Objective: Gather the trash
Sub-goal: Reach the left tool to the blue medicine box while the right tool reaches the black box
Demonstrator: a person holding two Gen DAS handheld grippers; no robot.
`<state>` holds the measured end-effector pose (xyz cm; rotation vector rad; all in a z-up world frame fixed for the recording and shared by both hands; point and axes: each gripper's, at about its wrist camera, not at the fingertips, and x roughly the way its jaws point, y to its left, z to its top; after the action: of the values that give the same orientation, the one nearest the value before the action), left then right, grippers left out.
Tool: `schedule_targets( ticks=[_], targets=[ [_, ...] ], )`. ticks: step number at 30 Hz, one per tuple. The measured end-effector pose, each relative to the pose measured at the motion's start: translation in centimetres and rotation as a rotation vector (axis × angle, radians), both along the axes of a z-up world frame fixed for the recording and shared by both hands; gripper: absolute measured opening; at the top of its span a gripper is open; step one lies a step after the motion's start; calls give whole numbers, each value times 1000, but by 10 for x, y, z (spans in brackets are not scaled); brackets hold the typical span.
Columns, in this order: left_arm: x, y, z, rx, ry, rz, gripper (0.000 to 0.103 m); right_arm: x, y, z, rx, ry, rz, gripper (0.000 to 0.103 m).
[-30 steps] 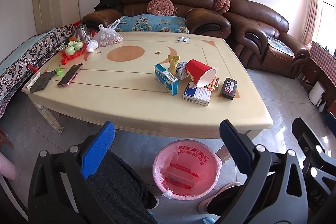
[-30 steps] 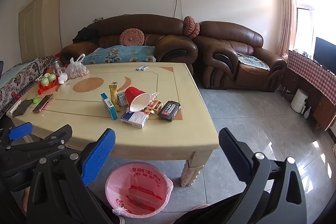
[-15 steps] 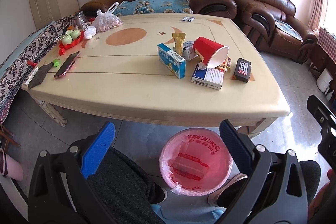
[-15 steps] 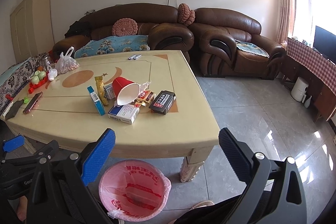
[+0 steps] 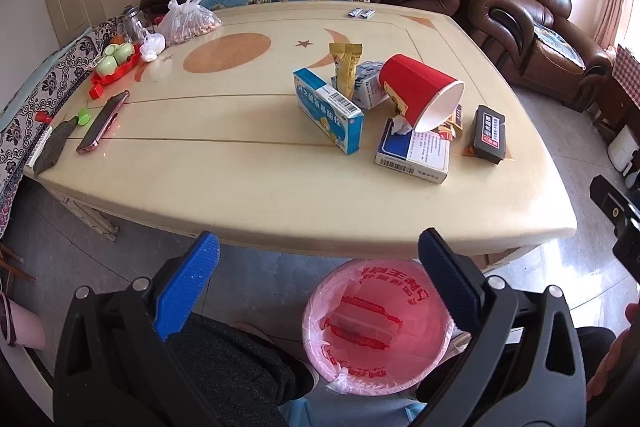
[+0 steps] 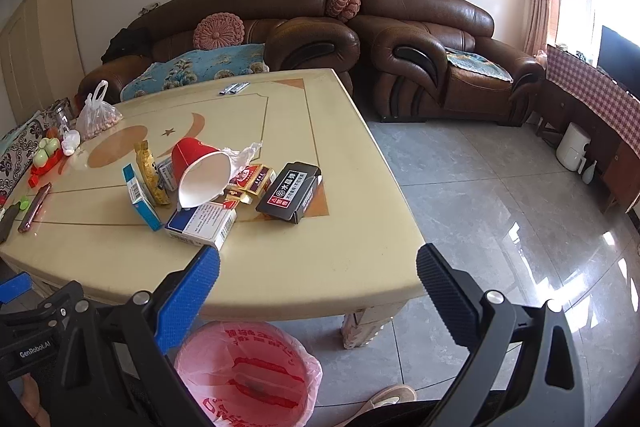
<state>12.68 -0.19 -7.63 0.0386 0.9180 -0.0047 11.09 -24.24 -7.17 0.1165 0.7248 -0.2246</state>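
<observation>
Both our grippers wide apart, holding nothing

Our left gripper [image 5: 318, 259] points forward and somewhat downward, its blue-padded fingers [image 5: 188, 283] spread well apart with nothing between them. Our right gripper [image 6: 318, 271] is held at a similar level, its jaws equally spread and gripping nothing. In the right wrist view the left gripper's black frame shows at the lower left edge; in the left wrist view part of the right gripper's black frame shows at the far right edge.

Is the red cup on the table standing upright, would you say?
No, the red cup lies tipped on its side, its open mouth facing the table's near edge.
</observation>
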Motion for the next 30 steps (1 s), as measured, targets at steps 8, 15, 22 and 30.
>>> schedule_targets(
  ticks=[8,15,22,30],
  targets=[
    [54,2,-5,-20,30,34,98,51,0,-14,18,31,16,97],
    [95,-2,-13,-32,62,58,98,90,-5,-29,38,62,13,97],
    [126,-6,-26,-46,101,63,98,119,-10,-49,58,102,7,97],
    [156,-9,-44,-66,143,80,98,148,-12,-73,77,139,3,97]
  ],
)
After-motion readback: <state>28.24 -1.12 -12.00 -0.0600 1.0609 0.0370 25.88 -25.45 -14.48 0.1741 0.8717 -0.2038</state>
